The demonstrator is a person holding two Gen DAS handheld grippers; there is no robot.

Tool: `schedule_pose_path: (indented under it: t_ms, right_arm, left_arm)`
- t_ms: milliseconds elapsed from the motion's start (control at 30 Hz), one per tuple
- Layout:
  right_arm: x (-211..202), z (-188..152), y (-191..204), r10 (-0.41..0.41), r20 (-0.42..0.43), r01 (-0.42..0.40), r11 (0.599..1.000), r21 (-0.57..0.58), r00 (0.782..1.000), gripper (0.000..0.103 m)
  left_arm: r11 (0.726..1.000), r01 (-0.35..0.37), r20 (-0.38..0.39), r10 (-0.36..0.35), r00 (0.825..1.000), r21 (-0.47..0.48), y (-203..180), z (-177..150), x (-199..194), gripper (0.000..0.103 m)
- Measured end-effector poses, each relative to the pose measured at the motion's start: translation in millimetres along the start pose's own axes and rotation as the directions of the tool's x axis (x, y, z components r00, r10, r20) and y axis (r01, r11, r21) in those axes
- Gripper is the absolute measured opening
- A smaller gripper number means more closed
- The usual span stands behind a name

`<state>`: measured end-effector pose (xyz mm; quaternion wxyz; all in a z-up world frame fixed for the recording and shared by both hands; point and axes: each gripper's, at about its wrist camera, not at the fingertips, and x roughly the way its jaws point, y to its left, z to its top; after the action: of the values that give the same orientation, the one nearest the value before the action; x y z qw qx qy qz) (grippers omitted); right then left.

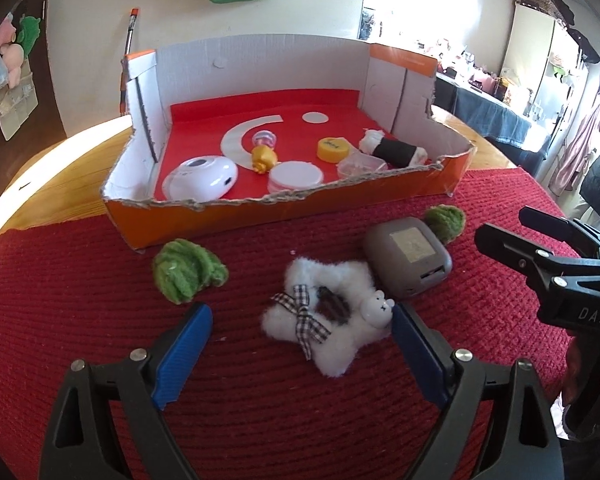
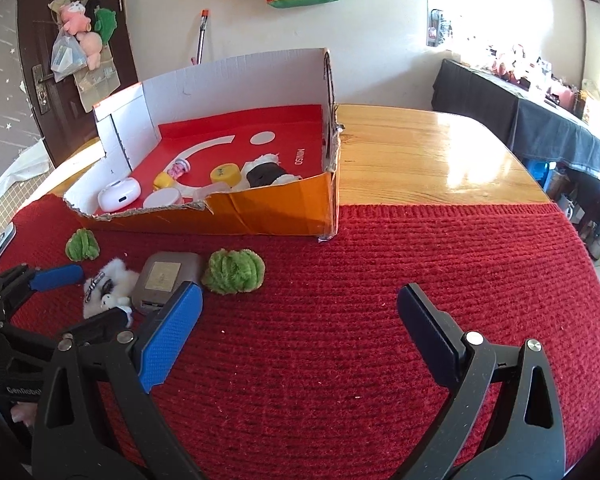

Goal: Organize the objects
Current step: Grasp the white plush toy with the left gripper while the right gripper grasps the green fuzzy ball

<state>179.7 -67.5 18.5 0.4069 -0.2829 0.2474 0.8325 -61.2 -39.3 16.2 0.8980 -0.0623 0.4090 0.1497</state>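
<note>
The left tongs (image 1: 302,344) are spread wide over the red knitted mat (image 1: 260,420), with a white fluffy star toy (image 1: 324,320) lying between the blue pads; the right pad sits just beside the star's little bear head, and whether it touches I cannot tell. The pads do not press on the toy. Just beyond the star lies a grey case (image 1: 406,258), touching or nearly touching it, with one green woolly ball (image 1: 446,222) at its far right corner and another green woolly ball (image 1: 186,270) to the left of the star. The right tongs (image 2: 300,312) are also spread, holding nothing, over bare mat to the right of these things. At the far edge of the mat stands an orange cardboard box (image 1: 284,218) with torn edges and a red floor. Inside it, from left to right, lie a white oval case (image 1: 202,178), a small yellow figure (image 1: 264,156), a white round lid (image 1: 296,176), a yellow cap (image 1: 333,148), a clear plastic piece (image 1: 360,166) and a black and white roll (image 1: 394,148). The mat covers the near part of a wooden counter (image 2: 440,152).
</note>
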Motion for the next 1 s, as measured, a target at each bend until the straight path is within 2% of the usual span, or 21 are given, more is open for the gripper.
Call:
schedule_pose_path:
  t_ms: [133,433,767,800,867,933,1000]
  right_arm:
    - [7,6,5,-0.009,-0.035,0.007,0.998,-0.058,0.999,0.100]
    - [31,14,11,-0.029,-0.120,0.009,0.986,-0.169,0.992,0.100]
    - [41,17,22,-0.009,-0.137,-0.024,0.972,-0.236,0.991,0.097]
    - [41,17,23,-0.002,-0.136,-0.031,0.970,-0.242,0.991,0.093]
    - [41,18,25,0.031,-0.137,-0.065,0.966,-0.249,0.990,0.081]
    - [41,18,28,0.068,-0.143,-0.104,0.961,-0.255,0.987,0.052]
    - [43,18,29,0.107,-0.162,-0.146,0.957,-0.250,0.981,0.040]
  left_arm:
    - [1.000,-0.025,0.002,0.025,1.000,-0.001,11,-1,-4,0.093]
    - [0.999,0.028,-0.011,-0.027,1.000,0.017,7,4,1,0.091]
    - [0.997,0.070,-0.012,-0.069,0.998,0.043,4,7,3,0.069]
    - [0.996,0.075,-0.011,-0.075,0.997,0.044,3,7,2,0.066]
    - [0.994,0.093,-0.011,-0.092,0.996,0.051,2,7,2,0.064]
    - [0.993,0.104,-0.011,-0.104,0.995,0.055,1,6,2,0.063]
    - [0.991,0.118,-0.008,-0.118,0.993,0.055,1,6,1,0.060]
